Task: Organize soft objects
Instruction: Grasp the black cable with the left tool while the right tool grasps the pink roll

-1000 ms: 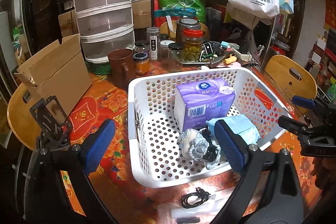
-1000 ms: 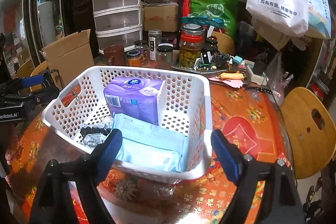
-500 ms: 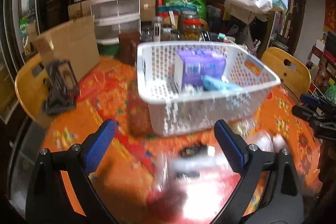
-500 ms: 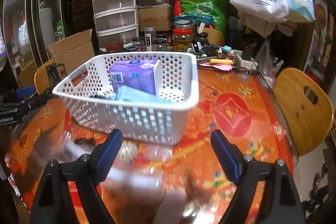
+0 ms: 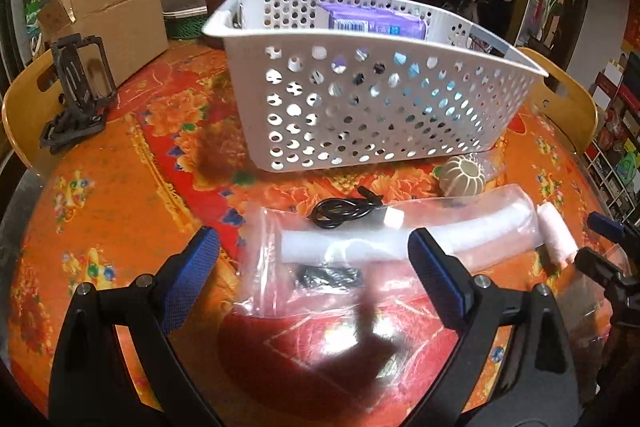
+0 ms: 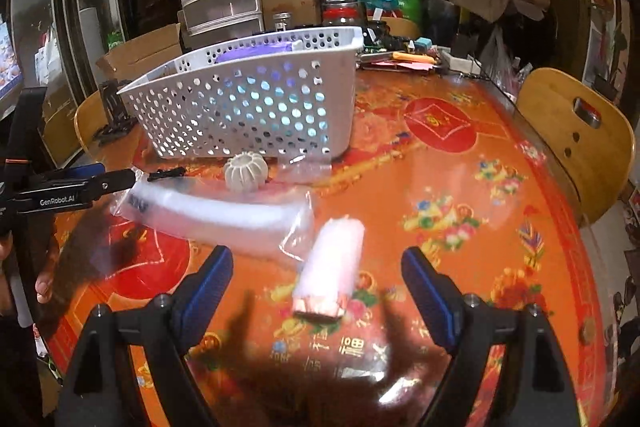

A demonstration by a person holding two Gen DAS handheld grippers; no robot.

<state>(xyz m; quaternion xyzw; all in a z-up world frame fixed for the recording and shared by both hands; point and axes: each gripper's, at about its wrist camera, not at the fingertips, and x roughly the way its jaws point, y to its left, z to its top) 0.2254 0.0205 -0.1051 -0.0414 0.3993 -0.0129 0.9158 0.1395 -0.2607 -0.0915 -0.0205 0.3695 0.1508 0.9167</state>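
White perforated basket (image 5: 372,107) sitting on the orange floral worktop (image 5: 120,187), with a purple tissue pack (image 5: 376,21) standing inside and something light blue showing through the holes. Just in front of the basket: a ribbed off-white ball (image 5: 462,175), touching a long clear plastic bag (image 5: 400,239) with a white tube inside. Black coiled cable (image 5: 340,213) lying between basket and bag, right at the bag's edge. Small white roll in wrapping (image 6: 330,267) off the bag's right end, a bit blurry.

Left hand-held gripper (image 5: 314,275) wide open, nothing between the blue pads, hovering over the near side of the bag. Right hand-held gripper (image 6: 318,291) also spread wide, empty, poised above the white roll with no contact. Black folding stand (image 5: 78,95) and a cardboard box (image 5: 116,15) to the left of the basket.
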